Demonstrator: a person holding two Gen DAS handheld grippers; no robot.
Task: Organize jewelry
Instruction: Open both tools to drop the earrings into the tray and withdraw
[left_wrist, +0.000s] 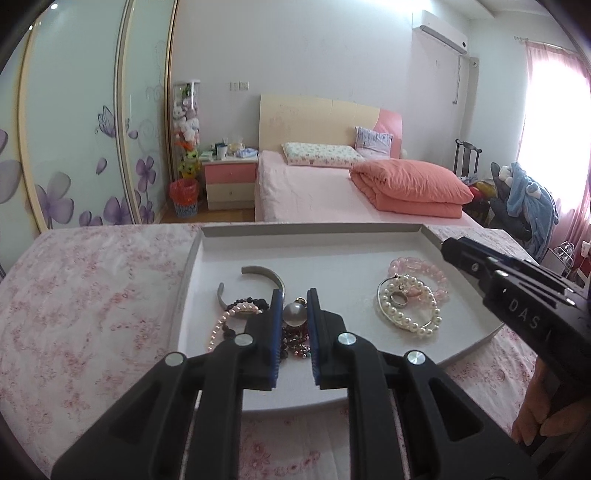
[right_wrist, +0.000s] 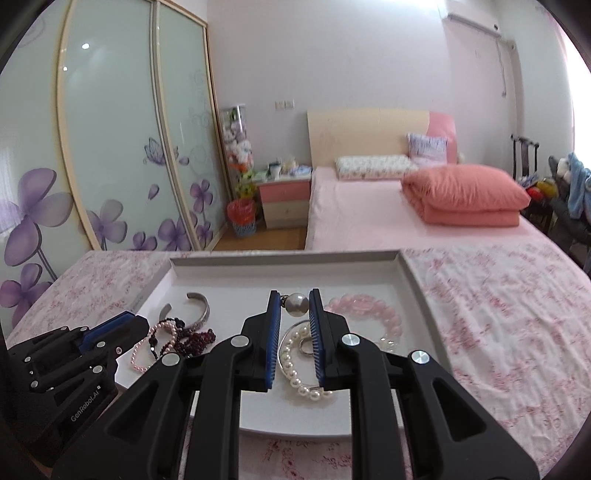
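Pink floral bedspread (left_wrist: 92, 295), shallow white tray (left_wrist: 314, 238) resting directly on it

A pink floral cloth (left_wrist: 92, 295) covers the near surface. Beyond it stands a bed (left_wrist: 314, 192) with a pale headboard (left_wrist: 314, 122), a flowered pillow (left_wrist: 321, 153) against it and a folded coral quilt (left_wrist: 410, 186) lying on the pink sheet. Beside the bed sits a pink-and-cream nightstand (left_wrist: 229, 182) cluttered on top, a red bin (left_wrist: 183, 197) near it on the floor. Sliding wardrobe doors (right_wrist: 110, 147) with purple flowers fill the left wall; an air conditioner (left_wrist: 441, 31) hangs high up
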